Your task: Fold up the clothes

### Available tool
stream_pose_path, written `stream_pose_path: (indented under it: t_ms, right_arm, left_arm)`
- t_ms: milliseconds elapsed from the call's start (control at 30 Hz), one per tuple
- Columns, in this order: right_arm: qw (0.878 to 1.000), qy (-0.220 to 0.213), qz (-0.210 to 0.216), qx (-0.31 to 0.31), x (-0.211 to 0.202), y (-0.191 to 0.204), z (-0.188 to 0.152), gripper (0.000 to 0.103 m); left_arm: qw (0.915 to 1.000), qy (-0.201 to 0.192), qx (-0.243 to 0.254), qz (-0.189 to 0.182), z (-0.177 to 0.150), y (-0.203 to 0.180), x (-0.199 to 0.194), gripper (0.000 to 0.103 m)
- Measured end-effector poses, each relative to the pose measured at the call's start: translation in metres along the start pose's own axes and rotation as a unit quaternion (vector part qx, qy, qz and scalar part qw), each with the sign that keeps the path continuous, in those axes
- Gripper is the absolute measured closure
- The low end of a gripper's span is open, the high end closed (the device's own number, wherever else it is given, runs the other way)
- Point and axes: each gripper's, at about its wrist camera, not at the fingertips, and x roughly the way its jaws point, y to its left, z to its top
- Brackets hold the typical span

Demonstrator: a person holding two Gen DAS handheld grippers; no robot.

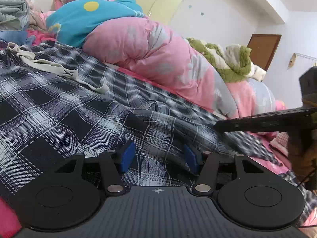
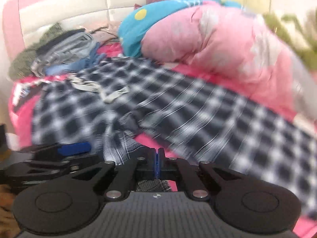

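Dark blue and white plaid trousers point(image 1: 59, 103) with a cream drawstring point(image 1: 59, 67) lie spread on the pink bed. My left gripper point(image 1: 158, 158) is open, its blue pads low over the plaid cloth, one on each side of a fold. My right gripper point(image 2: 158, 164) has its pads pressed together; plaid cloth point(image 2: 122, 150) lies just left of and under it, but the blurred view does not show clearly whether cloth is pinched. The right gripper also shows in the left wrist view point(image 1: 257, 122) at the right edge. The left gripper also shows in the right wrist view point(image 2: 73, 148) at lower left.
A bulky pink quilt point(image 1: 158, 47) and a blue pillow point(image 1: 89, 17) lie along the far side of the bed. A pile of grey and blue clothes point(image 2: 65, 47) sits by the cream headboard point(image 2: 79, 4). A green fleece blanket point(image 1: 223, 59) lies at the far right.
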Motion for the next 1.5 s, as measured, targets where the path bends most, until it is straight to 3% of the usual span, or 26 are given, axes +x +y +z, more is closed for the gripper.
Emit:
stream_pose_path:
  t_ms: [167, 367, 467, 567, 733, 833, 967, 1100, 1233, 1367, 1433, 1500]
  right_arm:
    - [0.998, 0.007, -0.056, -0.025, 0.031, -0.002, -0.006, 0.103]
    - [0.997, 0.013, -0.072, 0.012, 0.053, -0.019, -0.013, 0.103]
    - [0.993, -0.013, -0.098, 0.069, 0.034, -0.044, -0.009, 0.103]
    - [0.982, -0.031, -0.090, 0.163, -0.003, -0.086, -0.016, 0.101]
    - [0.974, -0.006, -0.067, 0.216, -0.051, -0.118, -0.050, 0.095]
    - [0.979, 0.029, -0.067, 0.191, -0.062, -0.106, -0.074, 0.094]
    - [0.991, 0.031, -0.047, 0.118, -0.078, -0.065, -0.097, 0.094]
    - [0.996, 0.052, -0.058, 0.049, -0.073, -0.028, -0.115, 0.094]
    - [0.996, 0.044, -0.074, 0.029, -0.075, -0.017, -0.120, 0.094]
    - [0.996, 0.038, -0.076, 0.004, -0.085, -0.016, -0.117, 0.090]
    - [0.996, 0.027, -0.085, -0.009, -0.089, -0.023, -0.111, 0.080]
    - [0.995, 0.028, -0.091, -0.010, -0.088, -0.033, -0.106, 0.079]
  left_arm:
    - [0.9999, 0.002, 0.012, 0.005, -0.001, -0.003, 0.001, 0.048]
    - [0.9999, 0.004, 0.016, 0.006, -0.001, -0.004, 0.001, 0.048]
    - [0.9998, 0.003, 0.018, 0.007, -0.002, -0.005, 0.001, 0.048]
    - [0.9998, 0.002, 0.018, 0.006, -0.002, -0.005, 0.000, 0.047]
    - [0.9996, 0.001, 0.028, 0.008, -0.001, -0.008, -0.003, 0.047]
    - [0.9976, -0.008, 0.066, 0.017, -0.001, -0.020, -0.009, 0.047]
    - [0.9933, -0.022, 0.114, -0.004, 0.007, -0.045, -0.013, 0.047]
    - [0.9881, -0.002, 0.147, -0.047, 0.011, -0.081, 0.005, 0.047]
    - [0.9775, 0.036, 0.193, -0.077, 0.000, -0.112, 0.032, 0.047]
    - [0.9742, 0.101, 0.196, -0.050, -0.012, -0.113, 0.053, 0.047]
    - [0.9771, 0.103, 0.176, -0.060, -0.010, -0.106, 0.053, 0.047]
    - [0.9791, 0.105, 0.161, -0.067, -0.008, -0.101, 0.053, 0.047]
